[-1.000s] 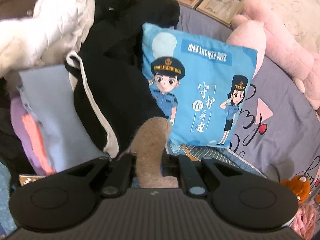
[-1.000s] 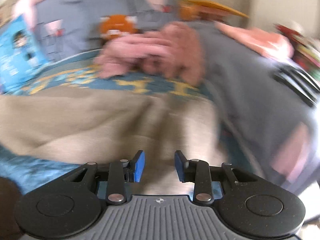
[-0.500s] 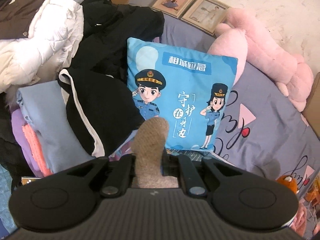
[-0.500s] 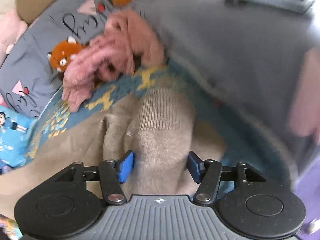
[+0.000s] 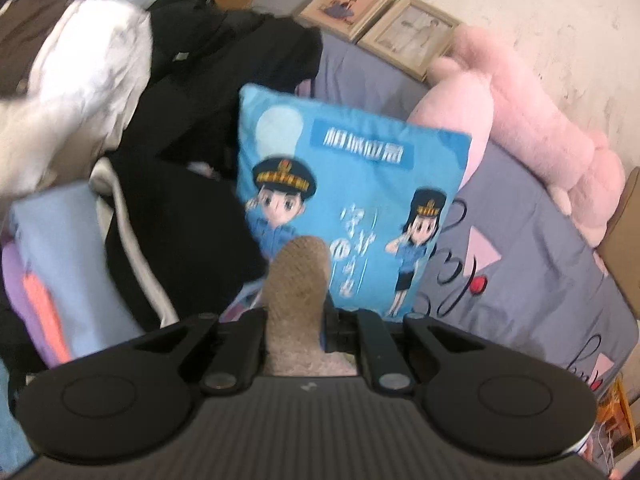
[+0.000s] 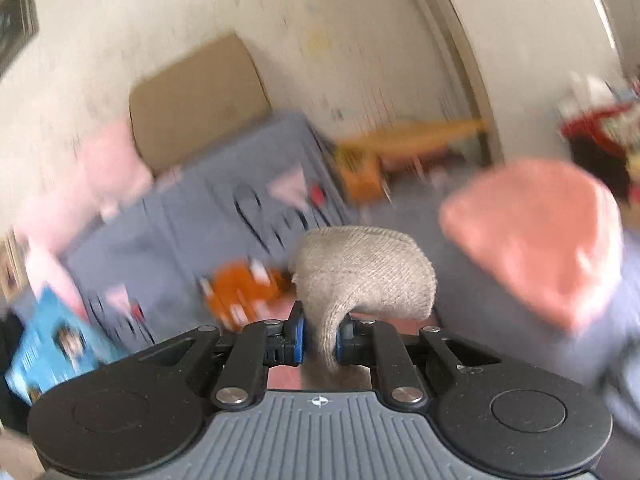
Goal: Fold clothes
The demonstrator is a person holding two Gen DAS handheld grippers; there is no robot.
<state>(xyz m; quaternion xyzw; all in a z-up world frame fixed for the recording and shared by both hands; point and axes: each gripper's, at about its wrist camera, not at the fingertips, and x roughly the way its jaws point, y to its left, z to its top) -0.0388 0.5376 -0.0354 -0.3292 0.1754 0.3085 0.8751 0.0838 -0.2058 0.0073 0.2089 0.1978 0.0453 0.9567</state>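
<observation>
Nearest us, our left gripper (image 5: pixel 298 322) is clamped tight on a fold of the beige knit garment (image 5: pixel 297 280), which stands up between its jaws. Our right gripper (image 6: pixel 320 338) is closing, its blue pads (image 6: pixel 297 336) already pinching another bunched part of the same knit (image 6: pixel 366 272). Beyond the left jaws stands a blue cartoon cushion (image 5: pixel 352 196), beside a black garment (image 5: pixel 180 224) and stacked folded clothes (image 5: pixel 52 248). Farther back lie a pink plush toy (image 5: pixel 520 120) and two framed pictures (image 5: pixel 380 24) on the grey bedsheet (image 5: pixel 520 280)
</observation>
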